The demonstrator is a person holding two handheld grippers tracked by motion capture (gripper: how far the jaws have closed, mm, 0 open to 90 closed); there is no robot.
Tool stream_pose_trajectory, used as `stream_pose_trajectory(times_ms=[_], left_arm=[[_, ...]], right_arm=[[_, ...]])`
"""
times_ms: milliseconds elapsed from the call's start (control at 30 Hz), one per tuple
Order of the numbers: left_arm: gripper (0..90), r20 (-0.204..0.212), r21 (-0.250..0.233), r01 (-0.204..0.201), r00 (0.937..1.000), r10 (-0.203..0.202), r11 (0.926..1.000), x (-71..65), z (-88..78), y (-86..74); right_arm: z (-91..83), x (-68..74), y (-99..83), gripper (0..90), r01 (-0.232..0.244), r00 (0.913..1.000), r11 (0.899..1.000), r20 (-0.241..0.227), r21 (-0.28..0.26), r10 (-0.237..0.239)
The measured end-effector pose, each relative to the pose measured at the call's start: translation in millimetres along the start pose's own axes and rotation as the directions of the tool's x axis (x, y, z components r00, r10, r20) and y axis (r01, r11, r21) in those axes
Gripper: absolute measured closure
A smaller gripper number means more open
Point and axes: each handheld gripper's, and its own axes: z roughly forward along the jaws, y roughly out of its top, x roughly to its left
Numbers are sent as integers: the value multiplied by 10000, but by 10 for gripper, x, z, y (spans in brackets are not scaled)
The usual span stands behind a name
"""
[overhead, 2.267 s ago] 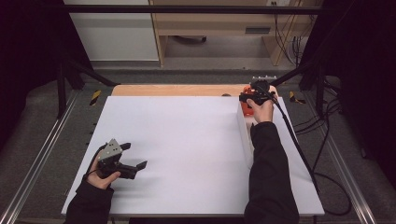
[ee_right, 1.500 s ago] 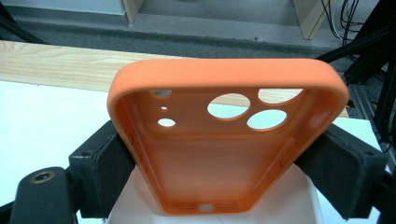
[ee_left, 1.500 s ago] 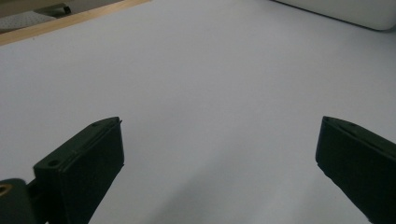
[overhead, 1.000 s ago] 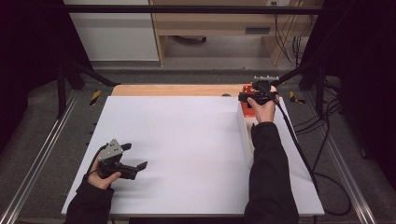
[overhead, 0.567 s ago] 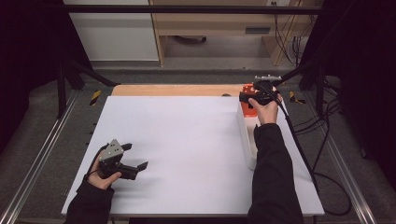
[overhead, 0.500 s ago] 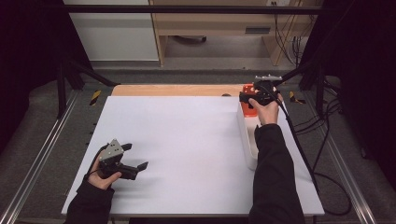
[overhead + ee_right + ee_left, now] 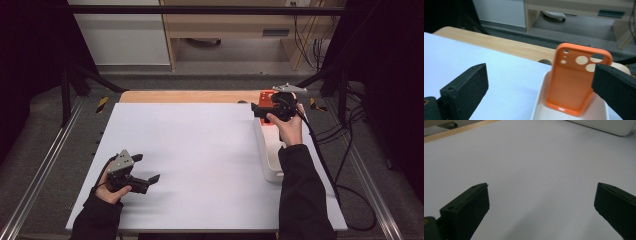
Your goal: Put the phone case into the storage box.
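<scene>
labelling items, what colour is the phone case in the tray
Orange phone case, clearest in the right gripper view.

I see a white table top [image 7: 200, 150] with a wooden edge [image 7: 185, 96] at its far side, grey floor [image 7: 210, 80] beyond, a light wood cabinet [image 7: 240, 25], black drapes [image 7: 30, 50] either side, and cables [image 7: 350, 150] trailing right.

Left hand-held gripper [image 7: 541, 207] with jaws wide apart, nothing between them, over white table sheet [image 7: 531, 162], white tray [image 7: 606, 126] corner beyond
</scene>
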Motion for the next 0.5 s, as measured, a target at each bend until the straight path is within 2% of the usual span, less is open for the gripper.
stream_pose_trajectory(times_ms=[33, 233, 500], left_arm=[[0, 9, -7, 0, 10000, 0, 10000, -1, -1, 1], [0, 62, -56, -16, 10000, 16, 10000, -9, -4, 5], [0, 107, -112, -30, 9999, 31, 9999, -18, -13, 13]], right_arm=[[-35, 20, -8, 11, 150, 9998, 9998, -100, -96, -151], [-274, 140, -57, 12, 287, 9960, 9984, -833, -484, -326], [-533, 280, -239, 7, 797, 9818, 9937, -1664, -784, -919]])
